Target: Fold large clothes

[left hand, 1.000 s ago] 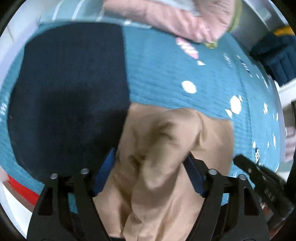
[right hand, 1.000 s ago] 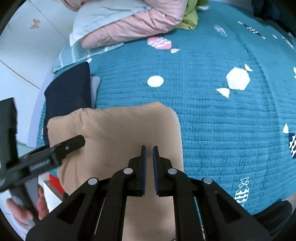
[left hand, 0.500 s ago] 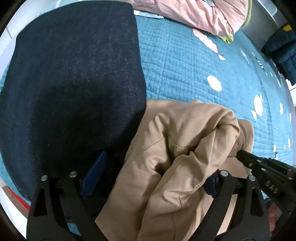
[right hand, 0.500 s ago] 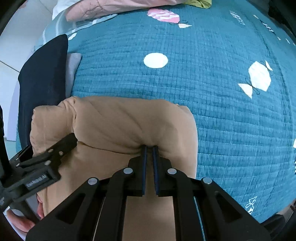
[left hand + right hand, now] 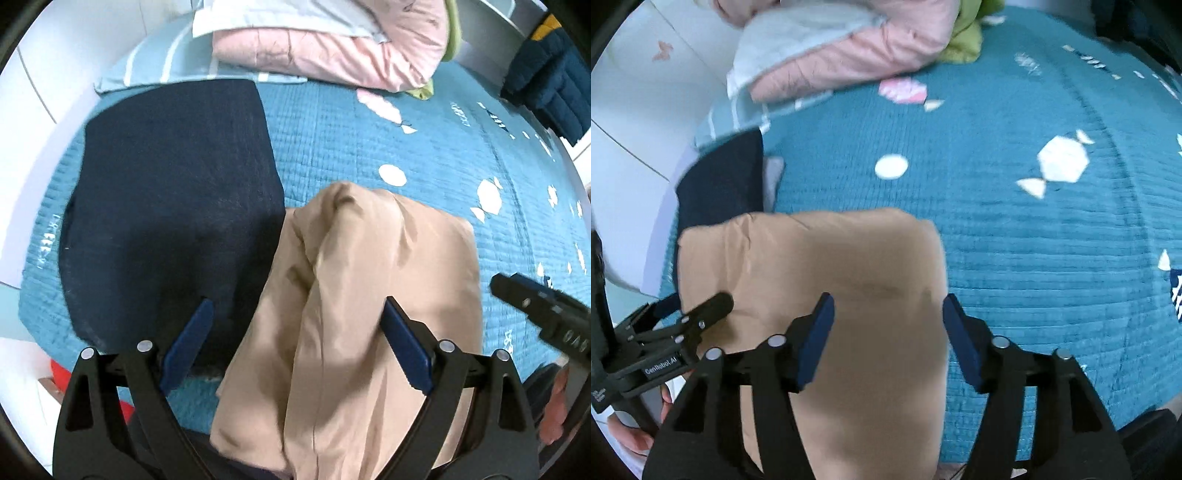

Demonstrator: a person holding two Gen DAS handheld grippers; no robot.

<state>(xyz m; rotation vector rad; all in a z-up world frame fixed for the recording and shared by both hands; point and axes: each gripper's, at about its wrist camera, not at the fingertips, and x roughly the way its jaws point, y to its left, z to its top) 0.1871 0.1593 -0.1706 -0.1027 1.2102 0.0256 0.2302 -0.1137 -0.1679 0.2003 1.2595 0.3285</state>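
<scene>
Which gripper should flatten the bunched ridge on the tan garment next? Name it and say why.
Left. The left gripper is open and straddles the raised ridge of the tan garment. The right gripper, its jaws just opened, hangs over cloth that already lies smooth.

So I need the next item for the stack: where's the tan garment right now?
The tan garment lies on the teal quilt under both open grippers, its left edge against the folded navy piece.

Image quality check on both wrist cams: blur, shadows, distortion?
Left wrist: mostly sharp; the gripper's shadow darkens the navy garment and the tan garment; strong fisheye bends the teal quilt, with black vignette corners. Right wrist: motion blur smears the quilt stitching and the pink bedding; the tan garment looks soft, while the gripper fingers stay crisp.
</scene>
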